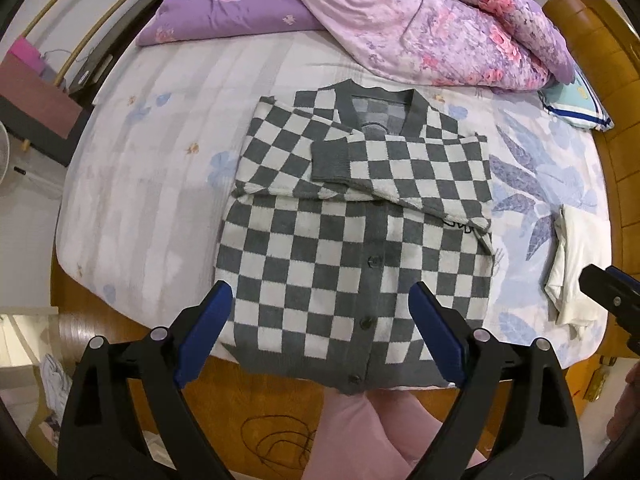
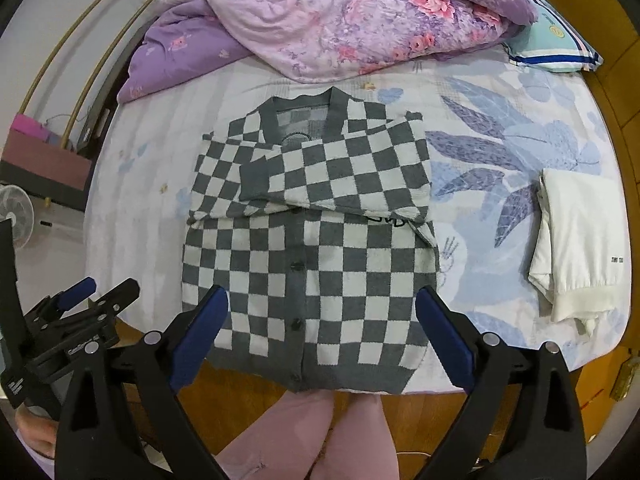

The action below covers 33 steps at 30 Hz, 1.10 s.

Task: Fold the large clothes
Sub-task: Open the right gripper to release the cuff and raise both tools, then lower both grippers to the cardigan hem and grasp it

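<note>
A grey and white checkered cardigan (image 1: pixel 352 248) (image 2: pixel 312 264) lies flat on the bed, buttoned, with both sleeves folded across its chest and its hem at the bed's front edge. My left gripper (image 1: pixel 320 300) hovers above the hem, open, with nothing between its blue pads. My right gripper (image 2: pixel 322 304) hangs over the same lower part, open and empty as well. The left gripper (image 2: pixel 86 294) also shows at the left edge of the right wrist view, and a finger of the right gripper shows at the right edge of the left wrist view.
A folded white garment (image 2: pixel 576 240) (image 1: pixel 576 264) lies on the floral bed sheet (image 2: pixel 500 152) to the right. A purple and pink quilt (image 2: pixel 340 12) is heaped at the back with a striped pillow (image 2: pixel 560 48). A person's pink-trousered legs (image 2: pixel 320 432) stand at the wooden bed frame (image 1: pixel 132 320).
</note>
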Tool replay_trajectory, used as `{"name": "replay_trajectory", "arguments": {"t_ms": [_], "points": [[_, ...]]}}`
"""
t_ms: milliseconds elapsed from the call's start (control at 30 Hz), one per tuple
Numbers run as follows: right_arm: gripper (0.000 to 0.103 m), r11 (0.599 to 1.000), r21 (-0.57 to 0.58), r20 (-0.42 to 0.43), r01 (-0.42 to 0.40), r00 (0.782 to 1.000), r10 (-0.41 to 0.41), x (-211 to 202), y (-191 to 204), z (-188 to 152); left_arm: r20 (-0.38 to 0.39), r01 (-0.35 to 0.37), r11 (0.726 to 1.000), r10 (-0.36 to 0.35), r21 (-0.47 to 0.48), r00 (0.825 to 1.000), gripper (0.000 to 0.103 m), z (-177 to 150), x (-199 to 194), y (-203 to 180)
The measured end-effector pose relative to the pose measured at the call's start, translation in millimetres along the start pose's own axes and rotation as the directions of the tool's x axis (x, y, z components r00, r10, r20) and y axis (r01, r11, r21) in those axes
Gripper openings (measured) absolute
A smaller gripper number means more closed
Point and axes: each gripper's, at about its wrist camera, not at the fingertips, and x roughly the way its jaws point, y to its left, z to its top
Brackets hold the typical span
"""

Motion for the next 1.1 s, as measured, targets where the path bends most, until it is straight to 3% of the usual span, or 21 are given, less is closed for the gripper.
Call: {"name": "replay_trajectory", "arguments": {"t_ms": [233,433,733,967,1100], "points": [[0.093,1.0,0.03,-0.018,-0.01,1.0,0.01,9.6,-3.9,6.5,-0.019,0.002,0.999,-0.002,-0.036,1.0,0.091,1.6,6.6,11.1],[0.093,0.996,0.091,-0.051,0.017,0.999,-0.012,28.5,-6.9,21.7,-0.048,0.01,1.0,-0.011,-0.03,0.999,0.091,23.1,24.4,26.3],[0.093,0.974,0.208,-0.085,0.089,0.994,-0.072,63.1,-5.5,61.9,-0.118,0.061,0.998,-0.056,0.033,0.991,0.091,89.2,74.6,56.0],[0.093,0.951,0.265,-0.135,0.159,0.983,-0.127,99.2,-8.2,94.6,-0.167,0.074,0.995,-0.061,0.071,0.984,0.091,143.1,124.3,82.8],[0.093,0.942,0.294,-0.147,0.16,0.982,-0.121,114.6,-14.7,113.6,-0.203,0.064,0.995,-0.048,0.073,0.978,0.091,167.5,154.3,95.7]]}}
